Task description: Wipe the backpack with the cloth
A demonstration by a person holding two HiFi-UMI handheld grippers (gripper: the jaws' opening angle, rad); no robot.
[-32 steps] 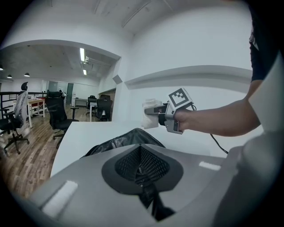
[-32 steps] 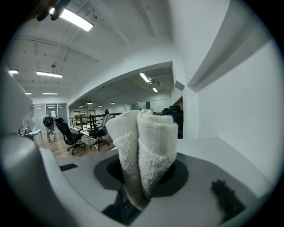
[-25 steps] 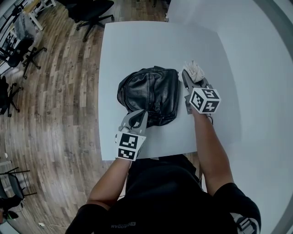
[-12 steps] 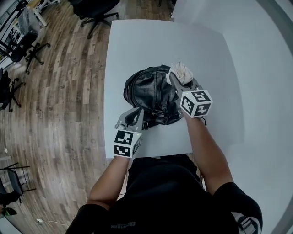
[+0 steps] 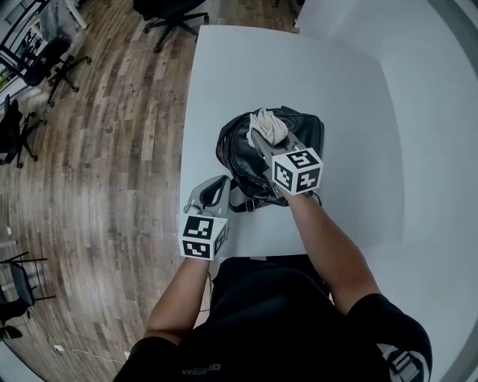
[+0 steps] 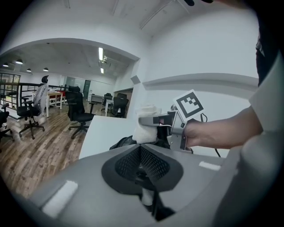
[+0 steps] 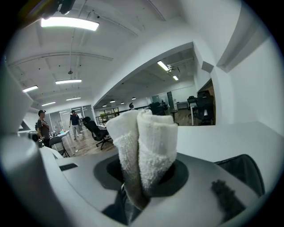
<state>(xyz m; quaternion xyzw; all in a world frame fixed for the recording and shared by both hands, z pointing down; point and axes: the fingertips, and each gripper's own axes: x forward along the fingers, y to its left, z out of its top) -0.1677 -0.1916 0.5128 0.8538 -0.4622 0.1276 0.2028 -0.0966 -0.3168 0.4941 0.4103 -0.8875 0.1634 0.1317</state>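
Table (image 5: 224, 67): white, with wood floor (image 5: 97, 164) off toward 9 o'clock and office chairs (image 5: 168, 11) at 11 o'clock.
Backpack (image 5: 306, 134): black and shiny, lying flat near the middle of the table, a strap trailing out toward 7 o'clock.
Cloth (image 5: 269, 125): a white terry roll, folded double, sitting over the 11 o'clock part of the backpack in the head view; whether it presses on the leather cannot be told.
Right gripper (image 5: 261, 136): reaches over the backpack from 5 o'clock, its jaws clamped on the cloth, which sticks up out of them in the right gripper view.
Left gripper (image 5: 218, 186): held at 7 o'clock of the backpack, just beside the strap and near the table's left edge, aimed toward 1 o'clock; its jaws are closed together with nothing between them.
Right forearm: bare, running from the marker cube back toward 5 o'clock.
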